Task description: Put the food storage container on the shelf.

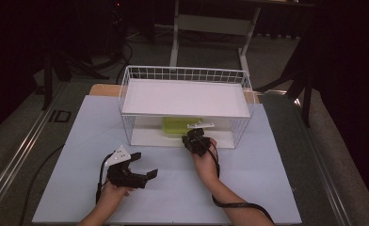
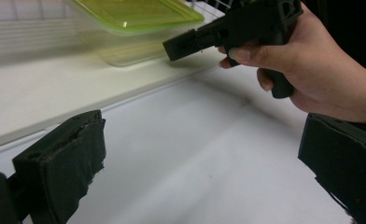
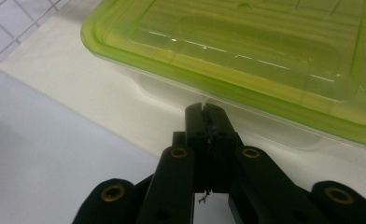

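Note:
A clear plastic container with a yellow-green lid (image 1: 177,125) sits on the lower white board (image 1: 145,137) of a white wire rack (image 1: 124,89), under its top shelf. My right gripper (image 1: 197,133) points at the container's front. In the right gripper view the right gripper (image 3: 204,111) is shut with nothing between the jaws, its tips just below the lid's rim (image 3: 246,51) at the clear wall. The left gripper (image 1: 145,165) rests over the table in front of the rack, left of the right hand. Its jaws stand wide open (image 2: 204,144) and empty. The left gripper view also shows the container (image 2: 134,18) and the right gripper (image 2: 183,45).
The rack's white top shelf (image 1: 182,96) overhangs the container, leaving a low opening at the front. A pale sheet (image 1: 248,174) covers the table. Cables trail from both grippers toward the near edge. A desk frame (image 1: 211,23) stands on the dark floor beyond.

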A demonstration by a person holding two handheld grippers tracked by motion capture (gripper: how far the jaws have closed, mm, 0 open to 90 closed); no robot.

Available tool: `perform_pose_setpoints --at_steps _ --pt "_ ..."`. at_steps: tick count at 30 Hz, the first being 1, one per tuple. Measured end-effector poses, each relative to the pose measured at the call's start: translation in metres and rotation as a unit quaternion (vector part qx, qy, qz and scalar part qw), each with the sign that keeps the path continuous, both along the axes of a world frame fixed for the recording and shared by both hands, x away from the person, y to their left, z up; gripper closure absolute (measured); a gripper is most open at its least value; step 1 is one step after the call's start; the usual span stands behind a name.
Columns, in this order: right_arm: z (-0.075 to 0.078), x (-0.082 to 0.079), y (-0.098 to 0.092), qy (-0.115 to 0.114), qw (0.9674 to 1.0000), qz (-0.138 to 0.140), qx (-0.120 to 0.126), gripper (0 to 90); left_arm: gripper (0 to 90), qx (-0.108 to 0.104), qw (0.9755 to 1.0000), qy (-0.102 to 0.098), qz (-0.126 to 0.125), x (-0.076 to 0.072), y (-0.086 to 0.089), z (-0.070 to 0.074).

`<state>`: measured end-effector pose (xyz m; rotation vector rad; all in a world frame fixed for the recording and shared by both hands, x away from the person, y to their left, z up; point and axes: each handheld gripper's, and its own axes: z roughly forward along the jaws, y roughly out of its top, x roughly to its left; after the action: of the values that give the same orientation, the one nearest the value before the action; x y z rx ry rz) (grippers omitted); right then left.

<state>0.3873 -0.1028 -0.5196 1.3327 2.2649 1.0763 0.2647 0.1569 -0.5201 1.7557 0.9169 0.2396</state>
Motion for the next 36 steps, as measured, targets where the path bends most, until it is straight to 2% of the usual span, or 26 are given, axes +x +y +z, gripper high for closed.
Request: perform_pose_setpoints --at_steps 2,9,11,14,18,23,25,26,28,30,32,33,34,36 --pt "0.001 0.003 0.001 -0.001 1.0000 -0.004 0.003 89.4 1.6 -0.007 1.0000 0.000 0.003 0.001 0.002 0.000" --pt "0.005 0.013 0.001 -0.007 0.9999 -0.015 0.001 89.2 1.6 -0.008 1.0000 0.000 0.001 0.001 0.003 0.000" --pt "0.007 0.014 0.001 0.004 0.9997 -0.022 0.006 89.4 1.6 -0.007 1.0000 0.000 0.000 0.001 0.003 0.000" --pt "0.006 0.015 0.004 0.002 0.9998 -0.019 0.000 89.4 1.6 -0.004 1.0000 -0.002 0.000 0.000 0.002 0.000" --pt "0.006 0.015 0.005 0.005 0.9998 -0.019 0.006 89.3 1.6 -0.003 1.0000 -0.004 -0.001 0.000 0.001 0.000" --pt "0.006 0.012 0.005 -0.001 0.9999 -0.009 0.012 87.2 1.6 0.000 1.0000 -0.004 -0.004 0.000 0.000 0.000" --pt "0.008 0.007 0.007 0.000 0.9999 0.001 0.014 85.4 1.6 0.002 1.0000 -0.005 -0.004 0.000 0.000 0.000" --pt "0.009 0.003 0.009 -0.007 0.9999 0.005 0.012 84.9 1.6 0.001 1.0000 -0.007 -0.004 0.000 -0.001 0.001" --pt "0.011 0.000 0.009 -0.004 0.9999 0.005 0.016 84.4 1.6 0.002 0.9999 -0.012 -0.005 0.000 -0.001 0.001" --pt "0.013 -0.004 0.008 -0.014 0.9996 0.012 0.021 83.5 1.6 0.002 0.9999 -0.014 -0.007 0.000 -0.002 0.002" --pt "0.014 -0.009 0.007 -0.017 0.9993 0.019 0.026 80.6 1.6 0.001 0.9999 -0.014 -0.008 0.000 -0.003 0.002" --pt "0.015 -0.015 0.005 -0.017 0.9990 0.023 0.036 74.6 1.6 -0.001 0.9999 -0.013 -0.010 0.000 -0.003 0.002" --pt "0.015 -0.015 0.005 -0.017 0.9990 0.023 0.036 74.6 1.6 -0.003 0.9998 -0.014 -0.011 0.000 -0.003 0.002" --pt "0.017 -0.021 0.003 -0.025 0.9986 0.028 0.038 62.9 1.6 0.001 0.9997 -0.021 -0.016 0.000 -0.004 0.004"
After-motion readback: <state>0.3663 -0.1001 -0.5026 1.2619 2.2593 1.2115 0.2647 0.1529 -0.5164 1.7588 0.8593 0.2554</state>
